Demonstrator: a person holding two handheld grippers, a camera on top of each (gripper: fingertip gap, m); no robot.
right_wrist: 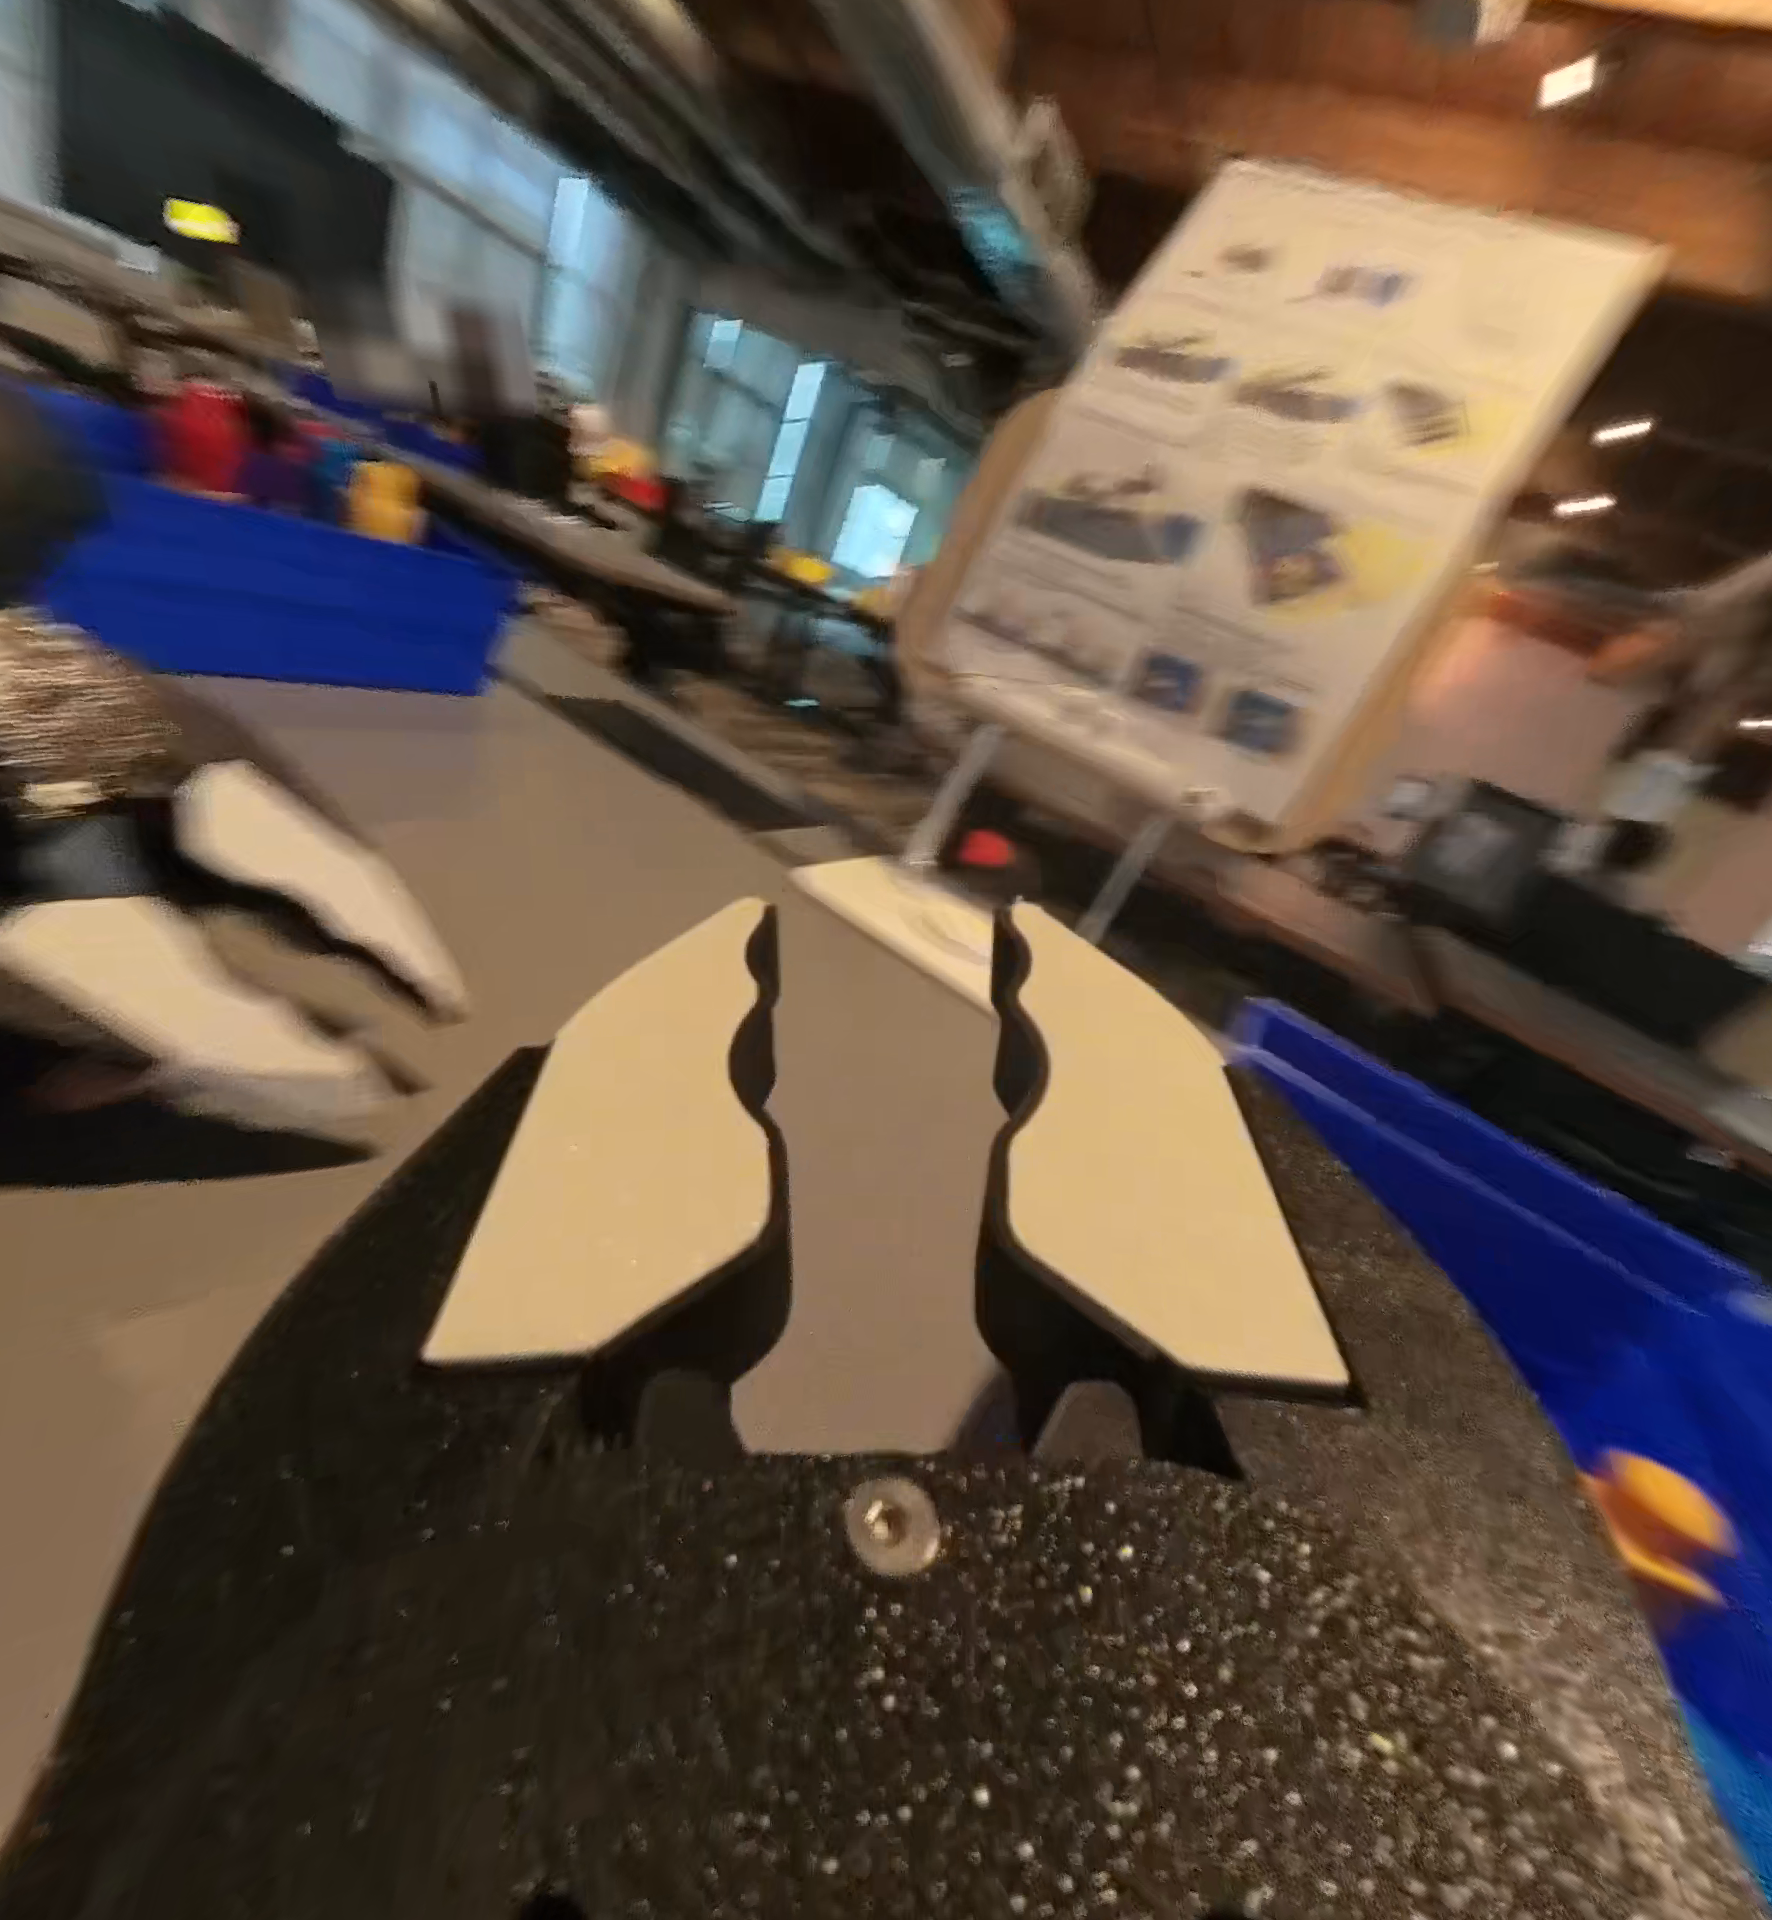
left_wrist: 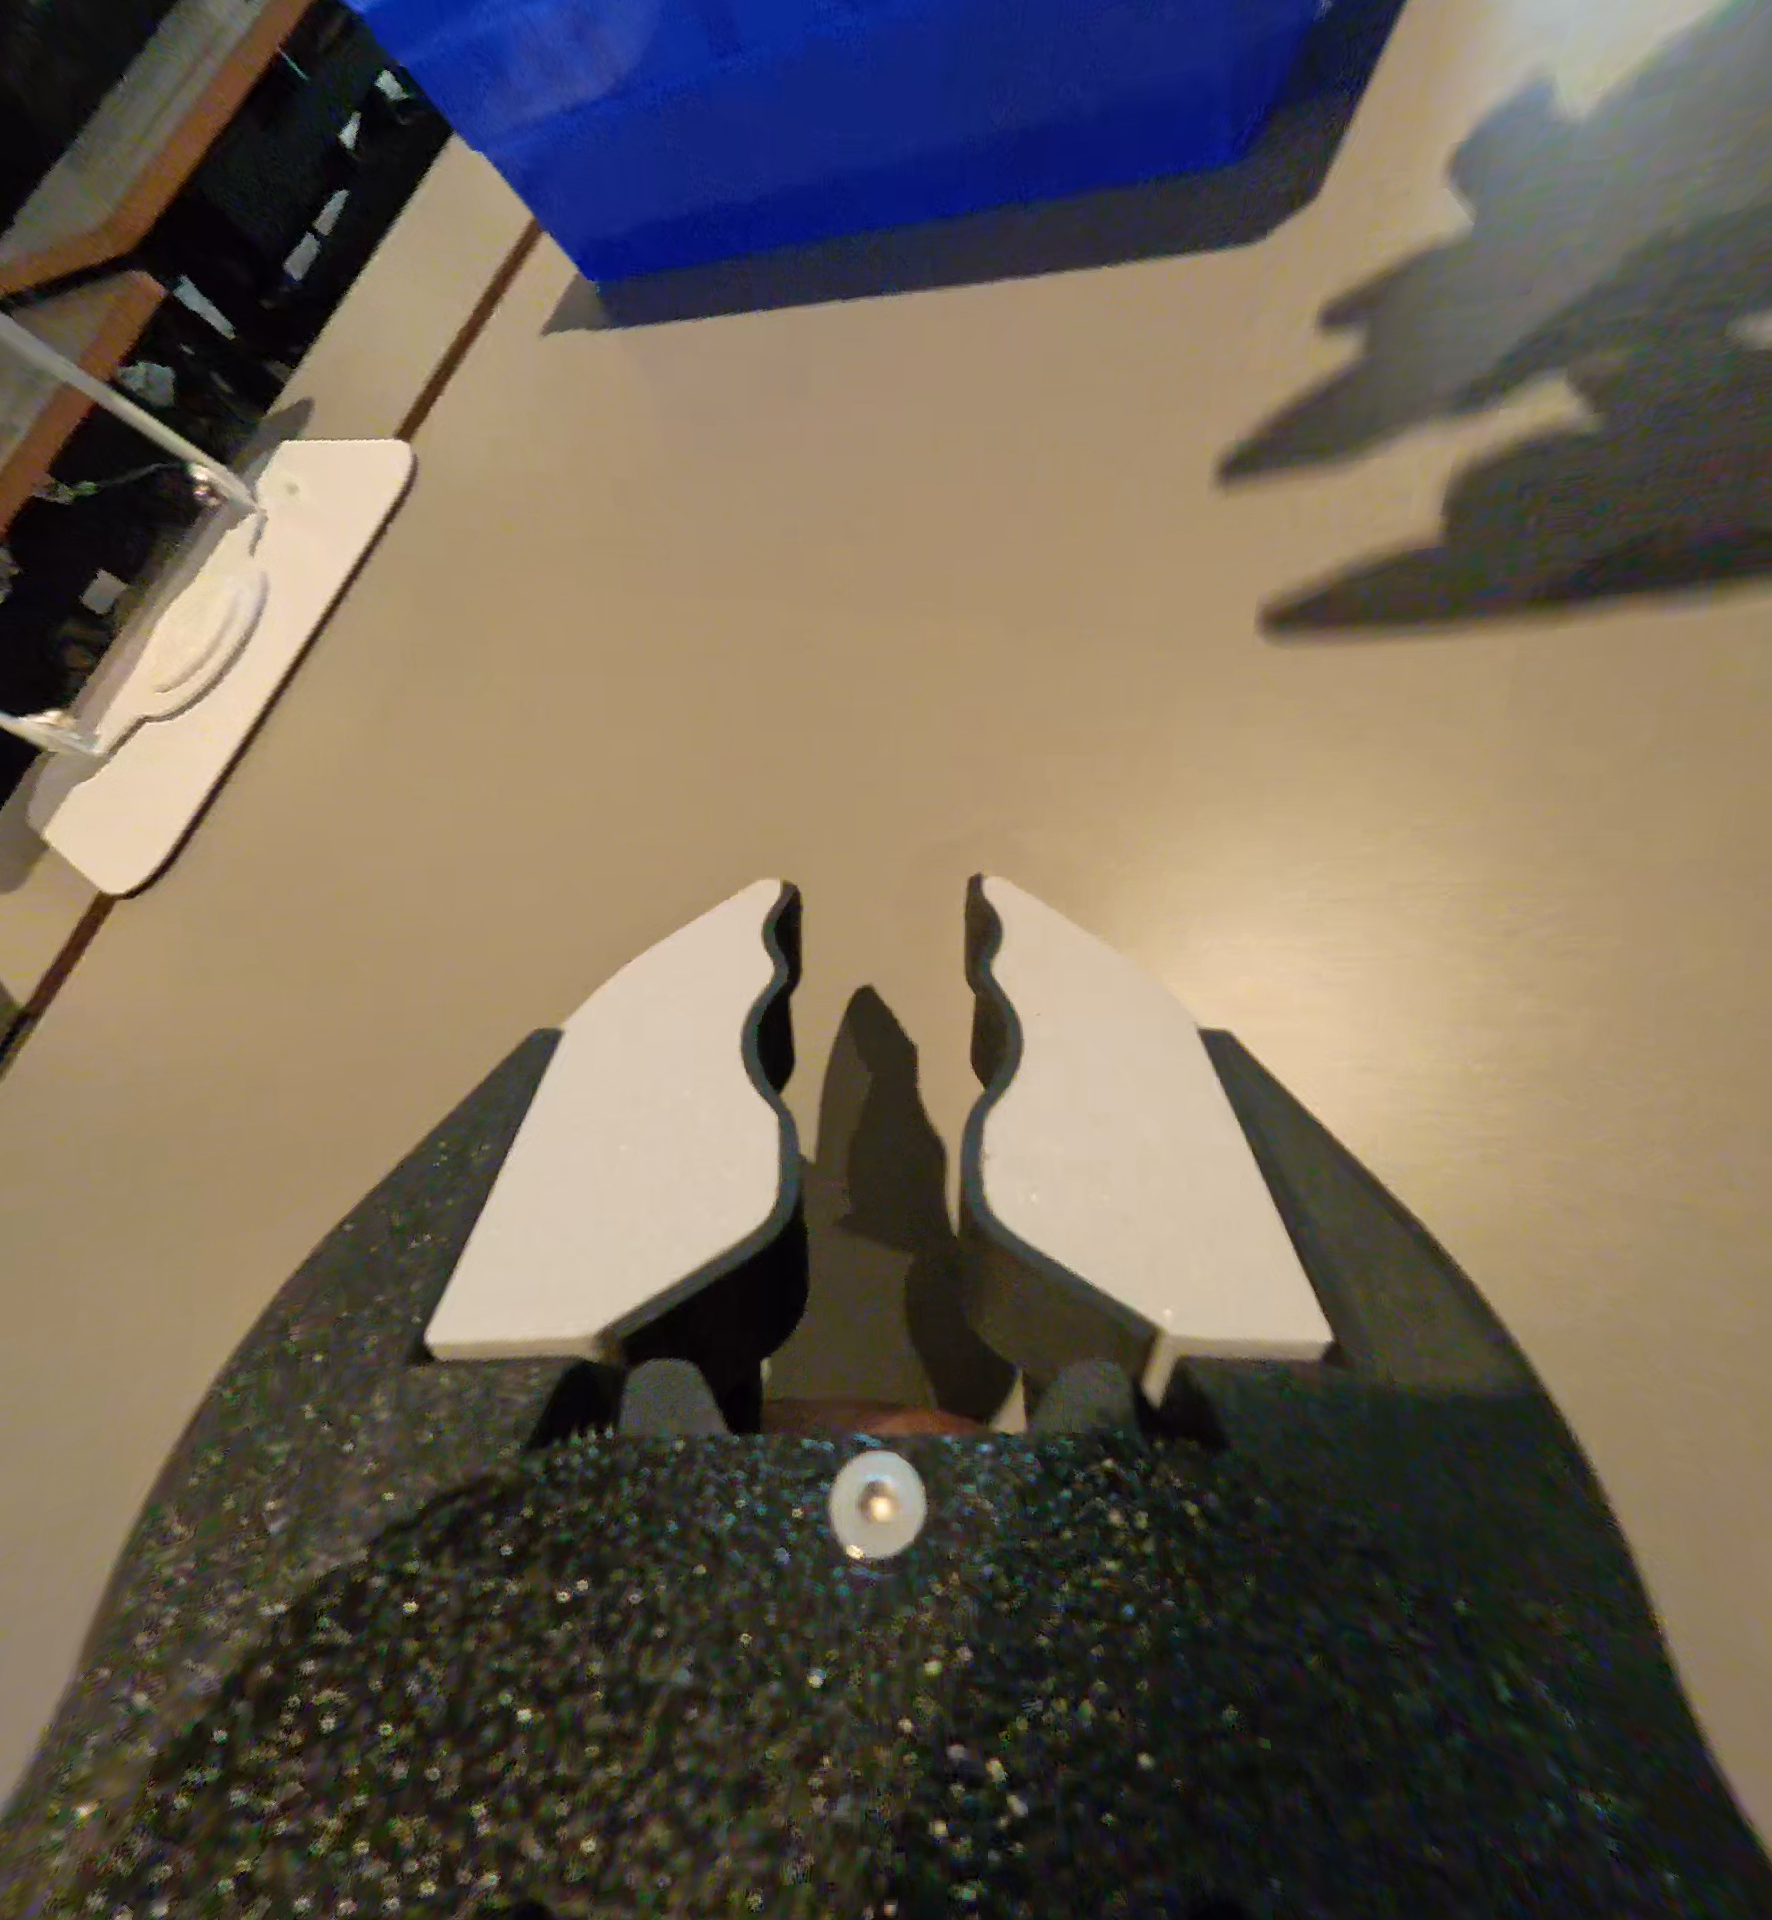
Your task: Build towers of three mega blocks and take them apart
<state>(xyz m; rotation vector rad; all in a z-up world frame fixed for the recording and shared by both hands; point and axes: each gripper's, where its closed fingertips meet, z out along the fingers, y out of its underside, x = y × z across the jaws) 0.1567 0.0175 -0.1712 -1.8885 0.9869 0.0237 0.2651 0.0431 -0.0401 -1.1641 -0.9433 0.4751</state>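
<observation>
My left gripper (left_wrist: pixel 884 896) is open and empty, pointing down at the bare tan table (left_wrist: pixel 965 623). My right gripper (right_wrist: pixel 884 920) is open and empty, held over the table and pointing across the room. The left gripper also shows blurred at the left of the right wrist view (right_wrist: pixel 414 1029), open. A blue bin (left_wrist: pixel 840 114) stands at the far side of the table in the left wrist view. In the right wrist view a blue bin (right_wrist: pixel 279 592) at the back left holds blurred red, purple and yellow blocks (right_wrist: pixel 383 499). No block is between either pair of fingers.
A white base plate (left_wrist: pixel 238 655) with clear acrylic legs stands at the table's left edge; it carries a poster board (right_wrist: pixel 1266 488). Another blue bin (right_wrist: pixel 1588 1268) lies at the right, with a yellow piece (right_wrist: pixel 1661 1527) showing. Shadows of the grippers fall on the table at the right. The left gripper's tips are roughly 20 centimetres from the right gripper's. Measured from the fingertips, the white base plate (left_wrist: pixel 238 655) is 35 centimetres or so from the left gripper and 40 centimetres from the right. My right wrist view (right_wrist: pixel 940 938) looks at it from another angle.
</observation>
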